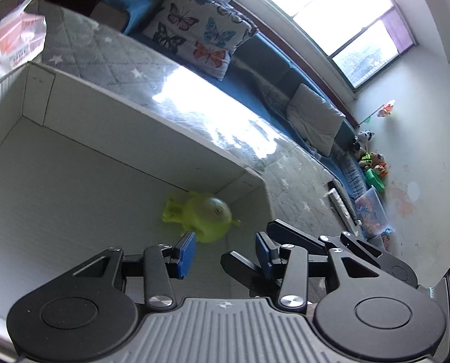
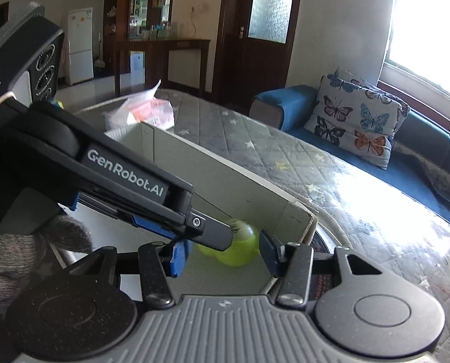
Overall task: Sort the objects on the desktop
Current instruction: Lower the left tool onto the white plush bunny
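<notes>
A green one-eyed monster toy [image 1: 205, 216] lies on the floor of a white cardboard box [image 1: 152, 115], near its far right corner. My left gripper [image 1: 223, 252] is open and empty, hovering above the box just short of the toy. In the right wrist view the toy [image 2: 238, 248] shows partly behind the left gripper's body [image 2: 128, 178]. My right gripper [image 2: 222, 252] is open and empty, over the box's [image 2: 225, 181] right end, with the toy seen between its fingers.
The box stands on a table with a grey quilted star-pattern cover [image 2: 300, 163]. A plastic bag with orange-and-white packaging [image 2: 143, 112] lies beyond the box's far end. A blue sofa with a butterfly cushion [image 2: 355, 121] runs along the window side.
</notes>
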`<act>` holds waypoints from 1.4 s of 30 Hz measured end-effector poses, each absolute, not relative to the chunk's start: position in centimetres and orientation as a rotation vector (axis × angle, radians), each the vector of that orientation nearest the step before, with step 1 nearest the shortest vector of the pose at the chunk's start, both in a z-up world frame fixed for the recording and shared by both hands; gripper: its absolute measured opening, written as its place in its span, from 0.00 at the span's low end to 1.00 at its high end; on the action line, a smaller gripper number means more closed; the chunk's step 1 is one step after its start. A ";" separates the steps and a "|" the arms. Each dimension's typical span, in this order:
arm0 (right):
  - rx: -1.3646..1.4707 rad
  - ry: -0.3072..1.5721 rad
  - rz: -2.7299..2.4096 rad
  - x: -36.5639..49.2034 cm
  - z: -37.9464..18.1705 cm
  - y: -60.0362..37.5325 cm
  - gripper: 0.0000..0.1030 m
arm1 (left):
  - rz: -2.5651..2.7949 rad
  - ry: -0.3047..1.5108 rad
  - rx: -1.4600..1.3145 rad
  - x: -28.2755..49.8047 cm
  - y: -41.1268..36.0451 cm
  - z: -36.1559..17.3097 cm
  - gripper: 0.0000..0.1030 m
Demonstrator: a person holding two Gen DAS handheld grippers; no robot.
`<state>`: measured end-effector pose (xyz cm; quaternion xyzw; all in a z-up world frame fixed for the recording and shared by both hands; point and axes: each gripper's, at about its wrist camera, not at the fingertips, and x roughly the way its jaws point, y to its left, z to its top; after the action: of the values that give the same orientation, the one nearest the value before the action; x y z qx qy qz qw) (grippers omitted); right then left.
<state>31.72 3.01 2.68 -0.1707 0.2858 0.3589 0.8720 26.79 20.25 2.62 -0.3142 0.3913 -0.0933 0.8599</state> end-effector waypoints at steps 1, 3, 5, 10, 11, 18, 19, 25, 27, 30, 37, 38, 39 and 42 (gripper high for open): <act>-0.356 0.589 0.749 31.4 2.9 2.7 0.49 | -0.201 0.817 -0.656 26.4 20.0 2.9 0.45; -0.351 0.579 0.750 30.8 3.4 2.2 0.49 | -0.207 0.808 -0.642 25.7 19.4 3.5 0.45; -0.345 0.565 0.748 30.0 3.8 1.5 0.49 | -0.211 0.802 -0.631 25.0 18.9 4.0 0.45; -0.339 0.522 0.748 27.4 4.8 -0.2 0.62 | -0.224 0.772 -0.610 22.7 17.4 5.4 0.45; -0.338 0.515 0.748 26.9 5.0 -0.6 0.62 | -0.228 0.766 -0.607 22.3 17.1 5.6 0.45; -0.317 0.496 0.745 23.1 5.2 -3.4 0.67 | -0.235 0.738 -0.577 19.1 15.1 6.4 0.45; -0.316 0.495 0.744 22.7 5.1 -3.6 0.67 | -0.237 0.738 -0.575 18.8 14.9 6.4 0.45; -0.305 0.501 0.731 20.1 4.4 -5.7 0.69 | -0.241 0.736 -0.557 16.7 13.4 5.9 0.45; -0.292 0.504 0.726 19.6 4.1 -6.3 0.70 | -0.240 0.736 -0.546 16.0 13.0 5.6 0.45; -0.281 0.510 0.721 18.6 3.5 -7.0 0.71 | -0.238 0.747 -0.543 15.2 12.2 5.2 0.45; -0.269 0.524 0.716 16.6 2.3 -7.9 0.74 | -0.242 0.778 -0.536 13.8 10.7 3.5 0.45; -0.265 0.530 0.716 16.5 2.1 -8.0 0.74 | -0.241 0.786 -0.536 13.7 10.6 3.3 0.45; -0.261 0.535 0.715 16.5 1.9 -8.1 0.74 | -0.241 0.792 -0.535 13.7 10.4 3.1 0.45; -0.248 0.555 0.716 16.3 1.3 -8.2 0.74 | -0.239 0.812 -0.544 13.6 10.1 2.2 0.45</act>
<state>16.29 -8.24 1.33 -0.1196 0.2672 0.3451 0.8917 13.62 10.10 2.20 -0.2607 0.3892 -0.1147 0.8760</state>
